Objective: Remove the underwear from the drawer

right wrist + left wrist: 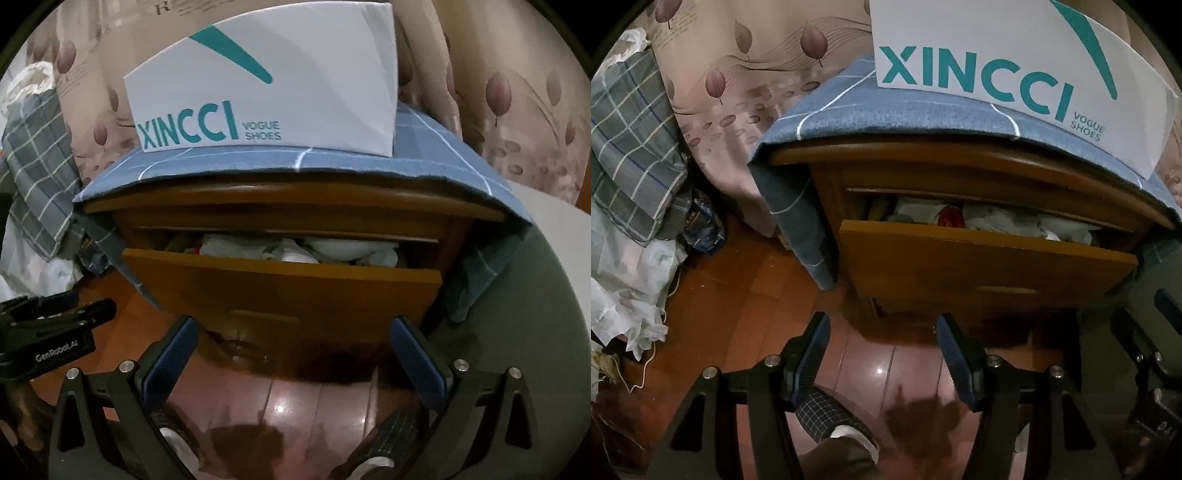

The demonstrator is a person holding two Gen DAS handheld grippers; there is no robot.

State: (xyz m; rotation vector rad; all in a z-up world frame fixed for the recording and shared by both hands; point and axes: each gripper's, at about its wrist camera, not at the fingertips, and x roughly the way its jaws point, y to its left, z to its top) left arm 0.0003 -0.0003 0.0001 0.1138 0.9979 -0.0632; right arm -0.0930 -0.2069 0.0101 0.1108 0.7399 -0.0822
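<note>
1. The left gripper [881, 332] hangs over the wooden floor [746, 295] with its fingers [951, 345] partly apart and nothing between them.
2. The right gripper [293, 336] has its fingers [413, 350] spread wide, also empty, just in front of the drawer [280, 291].
3. The drawer of the wooden nightstand [295, 210] stands pulled partly out; its front panel tilts toward the floor.
4. Inside lies a crumpled heap of pale clothes [295, 249], likely the underwear, though single pieces cannot be told apart; a red item [949, 218] sits among them.
5. A blue checked cloth [332, 164] covers the nightstand's top, and a white shoe box [266, 99] marked XINCCI stands on it.
6. A leaf-print curtain [746, 74] hangs behind.
</note>
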